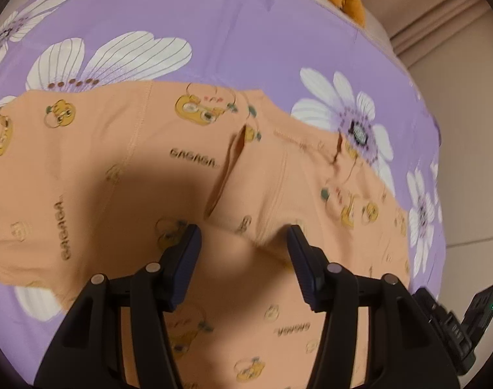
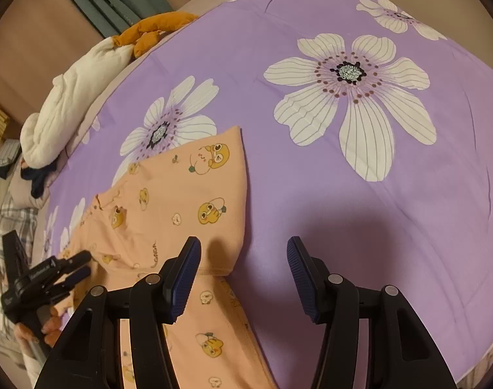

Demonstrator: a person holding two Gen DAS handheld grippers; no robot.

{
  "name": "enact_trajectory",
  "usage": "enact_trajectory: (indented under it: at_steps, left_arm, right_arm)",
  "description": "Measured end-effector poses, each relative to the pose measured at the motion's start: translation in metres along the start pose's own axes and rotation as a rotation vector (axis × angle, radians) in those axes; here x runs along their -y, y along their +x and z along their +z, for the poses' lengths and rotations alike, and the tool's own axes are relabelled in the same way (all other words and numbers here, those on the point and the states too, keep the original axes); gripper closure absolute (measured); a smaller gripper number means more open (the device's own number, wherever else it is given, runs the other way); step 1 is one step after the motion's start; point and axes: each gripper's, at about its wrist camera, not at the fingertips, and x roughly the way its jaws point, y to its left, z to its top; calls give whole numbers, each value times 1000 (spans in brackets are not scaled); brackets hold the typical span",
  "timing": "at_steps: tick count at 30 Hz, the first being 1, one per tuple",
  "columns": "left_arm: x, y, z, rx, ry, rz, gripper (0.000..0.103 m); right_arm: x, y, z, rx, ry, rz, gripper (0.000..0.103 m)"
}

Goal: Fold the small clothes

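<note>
Both sets of jaws are standing apart, gripping nothing.

Item 1: my left gripper (image 1: 243, 243). Its two ribbed blue pads are hovering over the peach garment (image 1: 142, 168) with a raised hump of the cloth showing between them; neither pad is pressing on it as far as I can see. In the right wrist view this gripper (image 2: 81, 264) is showing at 8 o'clock, fingers close together from that angle, a hand (image 2: 48, 327) partly visible beneath it.

Item 2: my right gripper (image 2: 243, 253). Its jaws are hanging released. The left pad is sitting over the garment's edge, the right pad over bare sheet, with mostly purple sheet in the gap.

Item 3: the peach garment (image 2: 181, 201), printed with yellow cartoon figures and lettering. It is lying spread on the bed, filling the middle and the 9 o'clock side of the left wrist view, with a slit or fold line running toward 12 o'clock from my left pads. In the right wrist view it is stretching from centre down to 6 o'clock, one squared corner pointing toward 12 o'clock.

Item 4: purple sheet (image 2: 311, 178) with large white flowers, lying under the garment.

Item 5: white padded cloth (image 2: 78, 103), bunched at 10 o'clock in the right wrist view, well apart from the garment.

Item 6: orange cloth (image 2: 149, 30), lying just beyond the white one toward 11 o'clock.
</note>
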Motion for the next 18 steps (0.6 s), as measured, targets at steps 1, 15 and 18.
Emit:
enact_trajectory:
  at_steps: [1, 15, 18]
  left_arm:
    - [0, 1, 1, 10, -11, -17, 50]
    - [22, -9, 3, 77, 30, -22, 94]
    - [34, -30, 8, 111, 54, -39, 95]
  right_arm:
    - [0, 0, 0, 0, 1, 2, 48]
    - [4, 7, -2, -17, 20, 11, 48]
    - [2, 6, -1, -16, 10, 8, 48]
